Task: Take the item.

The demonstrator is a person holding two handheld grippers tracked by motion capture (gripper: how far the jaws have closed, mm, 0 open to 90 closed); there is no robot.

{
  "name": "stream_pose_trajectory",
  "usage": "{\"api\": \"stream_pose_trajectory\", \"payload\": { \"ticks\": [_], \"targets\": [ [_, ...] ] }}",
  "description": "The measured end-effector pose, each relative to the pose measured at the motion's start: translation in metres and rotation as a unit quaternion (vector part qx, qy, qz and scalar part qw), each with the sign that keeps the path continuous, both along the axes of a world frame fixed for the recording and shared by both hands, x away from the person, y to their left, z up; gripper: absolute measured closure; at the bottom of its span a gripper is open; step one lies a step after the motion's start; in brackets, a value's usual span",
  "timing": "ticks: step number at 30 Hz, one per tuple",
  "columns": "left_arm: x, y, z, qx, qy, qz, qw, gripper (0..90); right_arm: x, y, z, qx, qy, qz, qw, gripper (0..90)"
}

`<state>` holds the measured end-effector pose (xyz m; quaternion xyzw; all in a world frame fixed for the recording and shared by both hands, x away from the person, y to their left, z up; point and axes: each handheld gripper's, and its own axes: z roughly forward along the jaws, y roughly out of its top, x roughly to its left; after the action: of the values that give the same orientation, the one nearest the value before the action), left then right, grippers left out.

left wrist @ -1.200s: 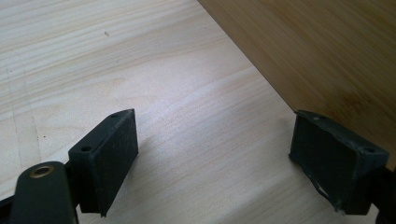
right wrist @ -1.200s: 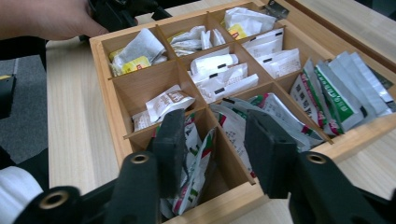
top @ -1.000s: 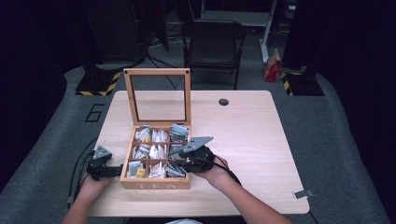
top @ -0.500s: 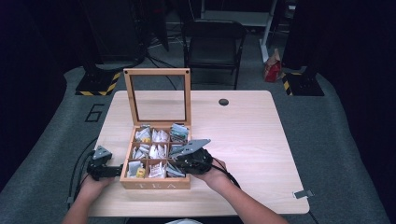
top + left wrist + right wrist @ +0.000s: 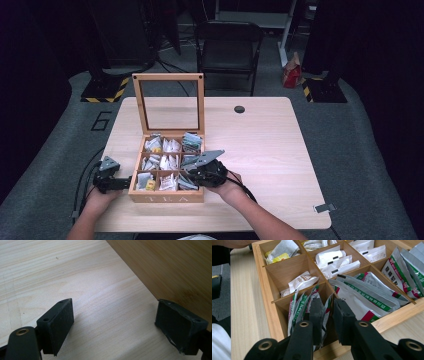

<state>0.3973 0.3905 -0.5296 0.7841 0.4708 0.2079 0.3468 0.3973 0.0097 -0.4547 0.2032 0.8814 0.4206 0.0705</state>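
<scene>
The right tool (image 5: 327, 315) has just been closing, pinching a sachet (image 5: 325, 312) in the tea box's (image 5: 167, 196) five-o'clock compartment; neighbouring packets risk lifting along. The left tool (image 5: 113, 322) is resting spread on the worktop (image 5: 75, 277), bracing the box's nine-o'clock side.

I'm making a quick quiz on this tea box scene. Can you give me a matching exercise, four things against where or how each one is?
Things:
1. lid
2. left gripper
3. right gripper
4. chair

States:
A. jaws down among green-and-white sachets
B. stands upright, open
C. beyond the table's far edge
D. jaws wide apart over bare table, beside the box wall

Pairs: 1-B, 2-D, 3-A, 4-C
</scene>
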Motion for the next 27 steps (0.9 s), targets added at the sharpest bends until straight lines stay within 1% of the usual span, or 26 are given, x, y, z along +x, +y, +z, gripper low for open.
{"api": "stream_pose_trajectory", "payload": {
  "ticks": [7, 9, 10, 11, 12, 14, 18, 20, 21, 24, 26, 27],
  "targets": [
    [0.0, 0.0, 0.0, 0.0, 0.0, 0.0, 1.0, 14.8, 0.0, 0.002, -0.003, -0.002, 0.01, 0.002, 0.9999, 77.8],
    [0.0, 0.0, 0.0, -0.001, 0.0, 0.0, 1.0, 14.8, 0.001, 0.003, -0.005, -0.004, 0.008, 0.007, 0.9999, 77.9],
    [0.0, 0.0, 0.0, 0.0, 0.0, 0.0, 1.0, 14.8, -0.001, 0.005, -0.007, -0.005, 0.015, 0.005, 0.9999, 79.3],
    [0.0, 0.0, 0.0, 0.0, 0.0, 0.0, 1.0, 14.8, -0.001, 0.005, -0.007, -0.005, 0.015, 0.005, 0.9999, 79.3],
    [0.0, 0.0, 0.0, 0.0, 0.0, 0.0, 1.0, 14.8, -0.002, 0.006, -0.01, -0.01, 0.013, 0.009, 0.9998, 79.4],
    [0.0, 0.0, 0.0, -0.001, 0.0, 0.0, 1.0, 14.8, -0.002, 0.006, -0.012, -0.009, 0.016, 0.008, 0.9998, 79.6],
    [0.0, 0.0, 0.0, 0.0, 0.0, 0.0, 1.0, 14.8, -0.001, 0.007, -0.012, -0.008, 0.018, 0.01, 0.9998, 80.6],
    [0.0, 0.0, 0.0, -0.001, 0.0, 0.0, 1.0, 14.8, -0.001, 0.007, -0.012, -0.011, 0.019, 0.012, 0.9997, 81.2],
    [0.0, 0.0, 0.0, 0.001, 0.0, 0.0, 1.0, 14.8, -0.001, 0.008, -0.012, -0.012, 0.021, 0.011, 0.9996, 82.2],
    [0.0, 0.0, 0.0, -0.001, 0.0, 0.0, 1.0, 14.8, -0.001, 0.008, -0.013, -0.011, 0.017, 0.009, 0.9998, 84.9],
    [0.0, 0.0, 0.0, -0.001, 0.001, 0.0, 1.0, 14.8, -0.001, 0.009, -0.013, -0.012, 0.019, 0.015, 0.9996, 87.6],
    [0.0, 0.0, 0.0, -0.001, 0.0, 0.0, 1.0, 14.8, -0.002, 0.009, -0.012, -0.012, 0.018, 0.013, 0.9997, 88.0]
  ]
}}
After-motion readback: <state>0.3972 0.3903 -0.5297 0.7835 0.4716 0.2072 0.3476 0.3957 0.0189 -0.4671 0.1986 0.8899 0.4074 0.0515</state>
